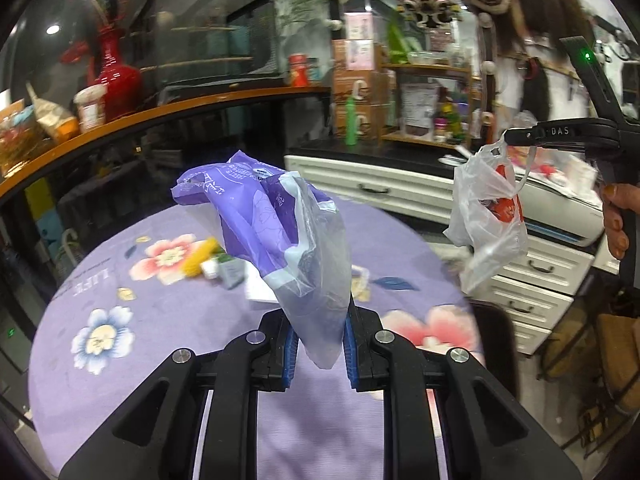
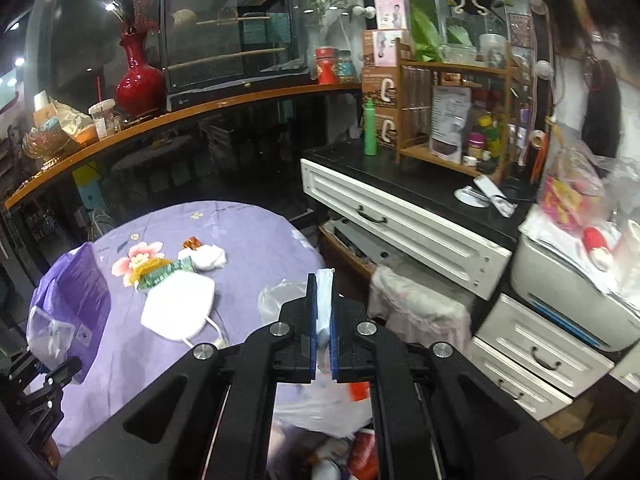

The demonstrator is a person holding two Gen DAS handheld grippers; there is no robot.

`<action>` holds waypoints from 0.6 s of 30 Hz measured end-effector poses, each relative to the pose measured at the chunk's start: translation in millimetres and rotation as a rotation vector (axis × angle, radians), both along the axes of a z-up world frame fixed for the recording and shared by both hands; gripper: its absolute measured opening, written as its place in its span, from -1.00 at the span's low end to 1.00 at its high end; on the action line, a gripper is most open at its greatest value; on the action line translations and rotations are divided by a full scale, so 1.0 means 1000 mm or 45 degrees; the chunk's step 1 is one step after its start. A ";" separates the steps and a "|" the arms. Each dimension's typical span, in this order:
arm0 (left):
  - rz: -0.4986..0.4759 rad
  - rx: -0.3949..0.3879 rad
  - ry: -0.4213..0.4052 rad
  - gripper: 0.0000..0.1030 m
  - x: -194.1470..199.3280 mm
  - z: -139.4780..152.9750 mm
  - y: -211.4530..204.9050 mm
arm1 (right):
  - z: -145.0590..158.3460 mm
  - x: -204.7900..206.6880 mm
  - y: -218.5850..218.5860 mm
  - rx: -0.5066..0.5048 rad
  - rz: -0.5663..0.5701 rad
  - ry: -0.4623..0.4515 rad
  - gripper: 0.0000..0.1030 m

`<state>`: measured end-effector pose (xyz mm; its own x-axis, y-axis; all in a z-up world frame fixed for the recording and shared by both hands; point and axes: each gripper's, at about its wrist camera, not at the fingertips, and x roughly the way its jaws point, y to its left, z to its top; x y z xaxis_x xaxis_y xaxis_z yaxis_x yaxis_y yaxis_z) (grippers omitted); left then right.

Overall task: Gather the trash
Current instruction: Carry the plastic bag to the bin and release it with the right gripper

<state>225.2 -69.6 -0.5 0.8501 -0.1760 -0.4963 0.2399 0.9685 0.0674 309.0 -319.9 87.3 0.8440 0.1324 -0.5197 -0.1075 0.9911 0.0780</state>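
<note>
The left gripper (image 1: 320, 344) is clenched on a crumpled purple wrapper (image 1: 256, 216) of thin, glossy film, raised above the table (image 1: 160, 360). The right gripper (image 2: 323, 312) is clamped on the handle of a thin white plastic bag (image 1: 486, 216), which hangs limp with red packaging inside. The task is judged partly done: a white face mask (image 2: 178, 308), a crumpled tissue (image 2: 208, 258) and a green-and-yellow wrapper (image 2: 160, 274) are left on the flowered purple cloth.

My left jaws pinch a crumpled purple plastic wrapper (image 1: 256, 220); a thin white plastic bag (image 1: 486, 216) hangs from my right ones
</note>
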 end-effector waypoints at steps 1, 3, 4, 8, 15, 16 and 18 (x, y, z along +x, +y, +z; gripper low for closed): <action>-0.026 0.002 -0.002 -0.63 -0.003 0.001 -0.010 | -0.001 -0.007 -0.008 -0.016 -0.007 0.008 -0.90; -0.065 0.002 -0.004 -0.63 -0.007 0.002 -0.023 | -0.003 -0.017 -0.021 -0.025 -0.021 0.020 -0.90; -0.086 0.001 -0.005 -0.63 -0.011 0.002 -0.030 | -0.005 -0.021 -0.026 -0.020 -0.028 0.032 -0.90; -0.180 -0.005 -0.005 -0.63 -0.022 0.005 -0.060 | -0.028 -0.029 -0.052 0.063 -0.042 0.119 -0.90; -0.269 -0.006 0.008 -0.63 -0.038 0.001 -0.093 | -0.096 -0.023 -0.055 0.124 -0.020 0.321 -0.90; -0.278 -0.007 0.016 -0.63 -0.039 -0.001 -0.096 | -0.109 -0.021 -0.051 0.120 -0.017 0.355 -0.90; -0.286 -0.010 0.030 -0.63 -0.043 -0.004 -0.101 | -0.132 -0.015 -0.046 0.117 -0.008 0.427 -0.90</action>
